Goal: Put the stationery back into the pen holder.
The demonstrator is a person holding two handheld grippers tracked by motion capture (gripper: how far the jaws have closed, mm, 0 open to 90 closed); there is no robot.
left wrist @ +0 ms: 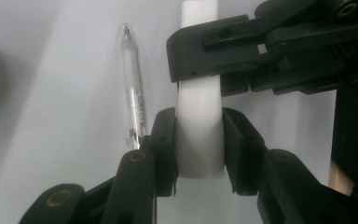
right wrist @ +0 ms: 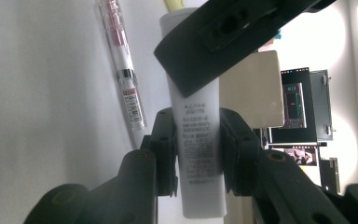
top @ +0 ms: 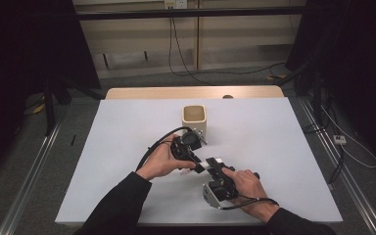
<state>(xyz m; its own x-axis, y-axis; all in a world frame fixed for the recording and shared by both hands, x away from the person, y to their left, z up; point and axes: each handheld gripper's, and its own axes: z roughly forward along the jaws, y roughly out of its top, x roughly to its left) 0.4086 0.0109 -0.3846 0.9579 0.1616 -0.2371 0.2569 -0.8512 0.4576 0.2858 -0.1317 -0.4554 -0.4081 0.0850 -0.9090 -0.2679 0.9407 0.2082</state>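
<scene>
On the left of the high view, the person's left hand [top: 164, 161] comes in over the white desk [top: 127, 147], holding the left claw [top: 199, 166] pointed toward the middle. In the left gripper view its two black jaws are narrowed onto the rounded end of a white tube [left wrist: 199, 135], one pad pressed against each side, so this claw has hold of it. Just beside the tube on the desk lies a clear pen [left wrist: 133, 100], parallel to it, with its tip pointing away from the camera.

At the middle, the tube [top: 214, 160] sits low over the desk between both claws, spanning the gap from one to the other. Behind it, farther up the desk, a cream square cup [top: 194, 119] stands upright with its mouth open to the top.

To the right, the right hand [top: 242, 183] carries the right claw [top: 212, 166], aimed back toward the left one. In the right gripper view its jaws sit against the flat printed end of the tube [right wrist: 200, 140], gripping both sides, while the other claw crosses the tube farther along.
</scene>
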